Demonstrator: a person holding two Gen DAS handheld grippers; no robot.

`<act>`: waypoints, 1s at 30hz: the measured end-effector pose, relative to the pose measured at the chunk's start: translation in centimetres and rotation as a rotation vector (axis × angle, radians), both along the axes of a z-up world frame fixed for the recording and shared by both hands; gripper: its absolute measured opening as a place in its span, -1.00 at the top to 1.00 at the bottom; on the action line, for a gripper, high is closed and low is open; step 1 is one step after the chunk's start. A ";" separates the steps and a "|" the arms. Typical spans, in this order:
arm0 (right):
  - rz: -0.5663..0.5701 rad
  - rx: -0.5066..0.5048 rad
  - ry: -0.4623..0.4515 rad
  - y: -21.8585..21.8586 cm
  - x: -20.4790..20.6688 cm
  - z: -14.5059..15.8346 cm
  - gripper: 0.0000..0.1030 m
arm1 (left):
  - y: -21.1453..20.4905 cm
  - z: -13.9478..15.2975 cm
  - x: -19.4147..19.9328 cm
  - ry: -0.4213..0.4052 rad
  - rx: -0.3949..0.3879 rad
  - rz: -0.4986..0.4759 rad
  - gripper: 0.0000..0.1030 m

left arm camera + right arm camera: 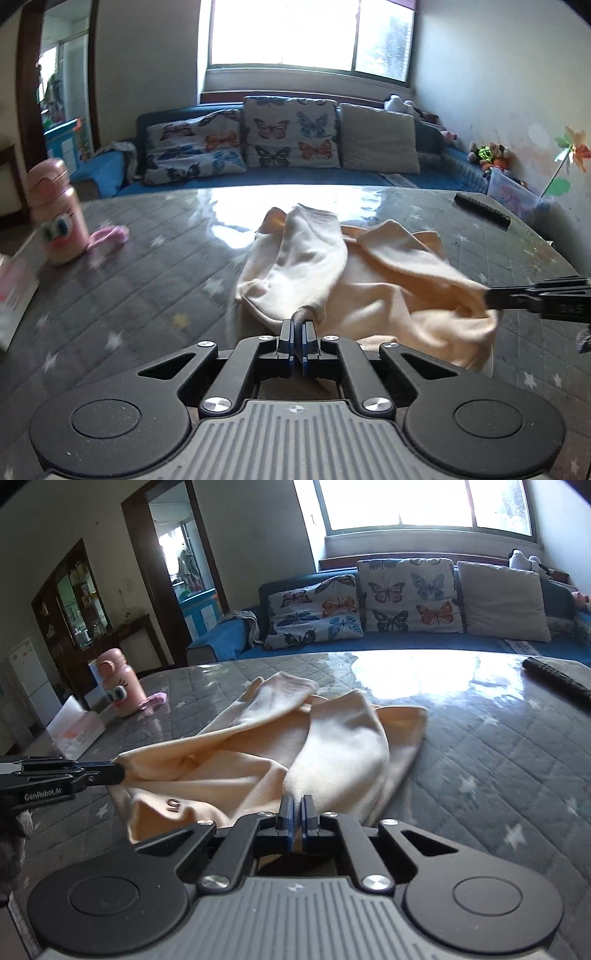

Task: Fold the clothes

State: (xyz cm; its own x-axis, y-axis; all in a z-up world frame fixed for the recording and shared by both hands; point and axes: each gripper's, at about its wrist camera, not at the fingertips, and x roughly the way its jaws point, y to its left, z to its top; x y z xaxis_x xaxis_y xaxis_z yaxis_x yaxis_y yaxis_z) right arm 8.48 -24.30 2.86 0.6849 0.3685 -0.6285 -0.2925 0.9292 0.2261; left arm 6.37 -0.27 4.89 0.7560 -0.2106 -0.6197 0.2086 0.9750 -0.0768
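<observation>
star-print table (498, 746) | both hand-held grippers (298, 325) (296, 805) clamped on cream garment (258, 746) | "GenRobot.AI"

Cream garment (354, 280) bunched and creased, near edge lifted, far part on the quilted surface (147, 280), right of pink bottle (59, 214).

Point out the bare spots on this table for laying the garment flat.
Bare: the table between the garment and the remote, and the far edge by the sofa. Crowded: the left end, with the pink bottle, pink cloth and box.
</observation>
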 end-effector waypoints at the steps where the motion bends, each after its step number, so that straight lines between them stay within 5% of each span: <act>1: 0.004 0.000 0.000 -0.3 -0.6 0.1 0.94 | 0.4 0.0 -0.8 0.005 -0.004 0.000 0.92; 8: 0.129 -0.065 0.078 -0.4 -4.7 -0.4 0.90 | 1.9 -0.8 -4.8 0.070 0.015 -0.058 0.92; 13: 0.160 -0.092 0.061 0.4 -4.3 0.4 0.81 | 2.1 0.3 -4.9 0.035 0.026 -0.065 0.80; 16: 0.164 -0.106 0.033 1.5 -2.3 0.6 0.74 | 1.4 0.8 -3.7 0.004 0.036 -0.064 0.51; 30: 0.180 -0.184 0.056 6.4 7.2 -4.4 0.41 | -3.7 -2.1 7.3 0.061 0.092 -0.088 0.17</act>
State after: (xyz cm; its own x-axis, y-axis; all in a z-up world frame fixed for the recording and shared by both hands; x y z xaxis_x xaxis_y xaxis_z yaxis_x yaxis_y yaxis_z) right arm 15.64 -17.94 -1.56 0.5806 0.3570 -0.7318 -0.4488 0.8902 0.0783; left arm 13.66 -3.97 2.75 0.6977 -0.2148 -0.6834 0.2916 0.9565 -0.0029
